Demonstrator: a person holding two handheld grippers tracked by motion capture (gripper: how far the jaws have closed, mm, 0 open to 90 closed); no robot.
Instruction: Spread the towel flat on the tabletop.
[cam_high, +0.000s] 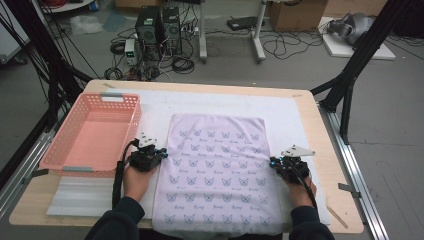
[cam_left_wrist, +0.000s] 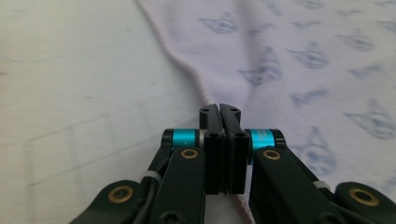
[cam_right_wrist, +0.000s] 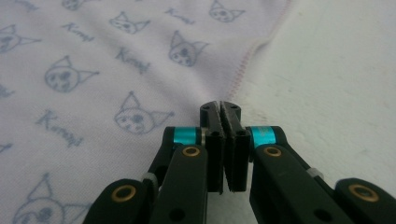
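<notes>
the cloth (cam_high: 215, 170), pale lilac with a print of small cat faces, lies spread flat on the white mat (cam_high: 295, 112) in the middle of the desk (cam_high: 320, 150), its near edge hanging a little over the front of the desk toward the person. it looks smooth and squared up, with no fold in it yet.

the left gripper (cam_high: 161, 153) sits at the cloth's left edge, about halfway along its length. in the left gripper view its fingers (cam_left_wrist: 211, 140) are pressed together, and the hem of the cloth (cam_left_wrist: 280, 56) runs right in between them, so they are pinching that edge. the right gripper (cam_high: 272, 161) is at the matching spot on the right edge; in the right gripper view its fingers (cam_right_wrist: 212, 140) are likewise closed, with the stitched hem of the cloth (cam_right_wrist: 116, 65) leading into them, so that edge looks pinched too.

the pink basket (cam_high: 75, 150) stands just beside the cloth on the left side of the desk, with nothing in it.

as i judge it, the work is folding the cloth and it is only at the start: spreading and taking hold of both side edges are done. lifting, making the folds, and perhaps putting the folded cloth in the basket are all left.
</notes>
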